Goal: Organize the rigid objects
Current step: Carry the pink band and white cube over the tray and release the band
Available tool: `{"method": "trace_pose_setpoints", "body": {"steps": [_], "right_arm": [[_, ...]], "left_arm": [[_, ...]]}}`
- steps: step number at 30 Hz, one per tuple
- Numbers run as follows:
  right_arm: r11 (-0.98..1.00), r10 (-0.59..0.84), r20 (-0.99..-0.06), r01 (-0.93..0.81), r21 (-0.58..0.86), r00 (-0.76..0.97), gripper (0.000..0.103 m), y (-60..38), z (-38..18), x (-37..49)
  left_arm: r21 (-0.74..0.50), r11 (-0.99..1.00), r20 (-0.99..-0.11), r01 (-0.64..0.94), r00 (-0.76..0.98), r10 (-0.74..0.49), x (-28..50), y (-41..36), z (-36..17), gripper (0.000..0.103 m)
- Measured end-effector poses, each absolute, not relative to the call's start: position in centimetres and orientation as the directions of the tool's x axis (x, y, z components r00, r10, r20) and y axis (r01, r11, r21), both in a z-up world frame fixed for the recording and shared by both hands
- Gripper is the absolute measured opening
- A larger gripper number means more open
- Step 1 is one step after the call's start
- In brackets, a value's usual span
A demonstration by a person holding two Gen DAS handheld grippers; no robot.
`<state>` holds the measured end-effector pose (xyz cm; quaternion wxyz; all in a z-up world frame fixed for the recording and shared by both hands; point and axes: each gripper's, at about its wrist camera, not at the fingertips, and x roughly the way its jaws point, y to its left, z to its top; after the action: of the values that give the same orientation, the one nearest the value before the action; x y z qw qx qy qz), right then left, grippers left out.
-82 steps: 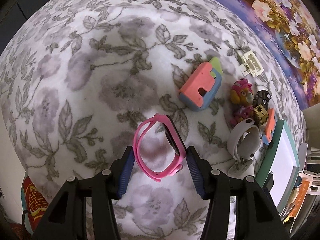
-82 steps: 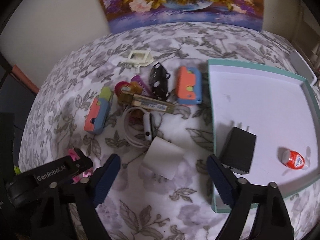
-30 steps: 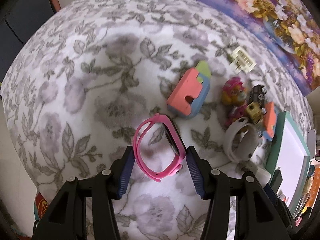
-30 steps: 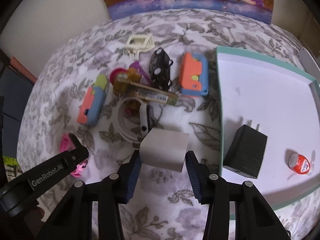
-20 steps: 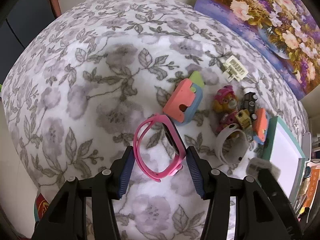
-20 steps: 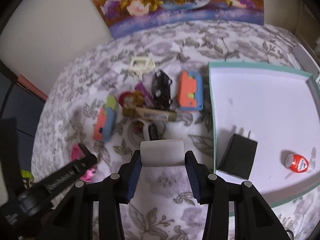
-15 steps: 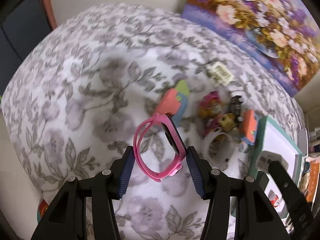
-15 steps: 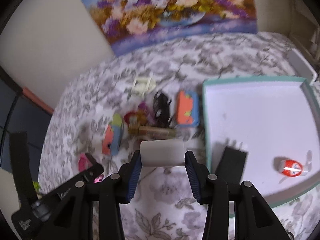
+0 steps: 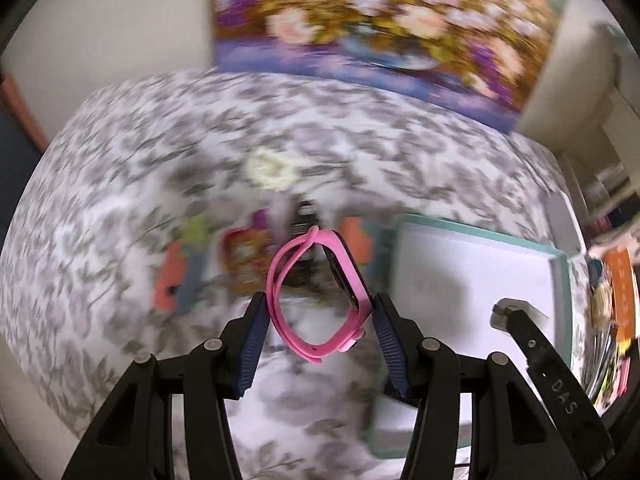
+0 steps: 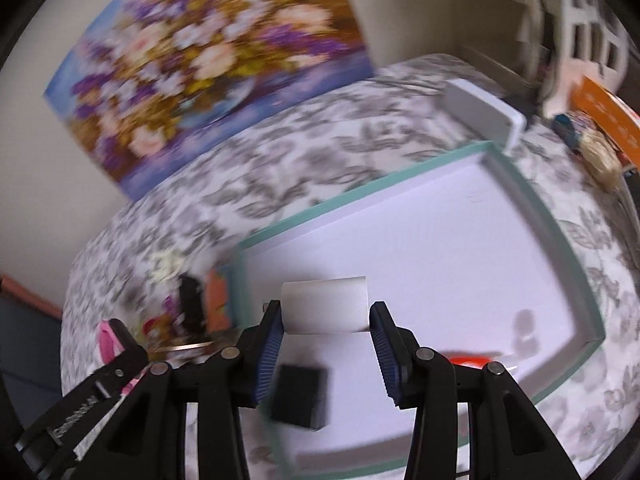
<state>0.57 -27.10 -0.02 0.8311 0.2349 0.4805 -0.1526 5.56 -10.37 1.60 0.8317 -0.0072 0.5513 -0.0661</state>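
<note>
My left gripper (image 9: 318, 318) clamps the pink watch band (image 9: 316, 296); my right gripper (image 10: 326, 322) clamps the white block (image 10: 324, 306) above the teal-rimmed tray (image 10: 440, 240). Risk: the springy band may pop free, or bounce onto the black adapter (image 10: 302, 396).

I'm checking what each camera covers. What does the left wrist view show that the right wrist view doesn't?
Only the left wrist view: the whole pink watch, clamped between the left hand-held gripper fingers, and the blurred coral-and-blue toy on the floral cloth.

Only the right wrist view: the white block held in the right hand-held gripper, plus a black adapter and a red-and-white item inside the tray.

Both: the teal-rimmed tray, the flower painting, and the toy pile.
</note>
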Motion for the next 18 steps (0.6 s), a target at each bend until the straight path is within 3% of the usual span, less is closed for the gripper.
{"method": "trace_pose_setpoints", "body": {"steps": [8,18], "right_arm": [[0.744,-0.092,-0.876,0.617,0.256,0.474,0.047,-33.7,-1.5,-1.0],[0.728,-0.132,-0.897,0.656,0.201,0.421,0.047,-35.8,-3.4,-1.1]], "left_arm": [[-0.070,0.964,-0.925,0.255,0.346,-0.159,5.6,-17.9,-0.9,0.055],[-0.100,0.943,-0.932,0.316,0.302,-0.200,5.4,-20.6,-4.0,0.055]]}}
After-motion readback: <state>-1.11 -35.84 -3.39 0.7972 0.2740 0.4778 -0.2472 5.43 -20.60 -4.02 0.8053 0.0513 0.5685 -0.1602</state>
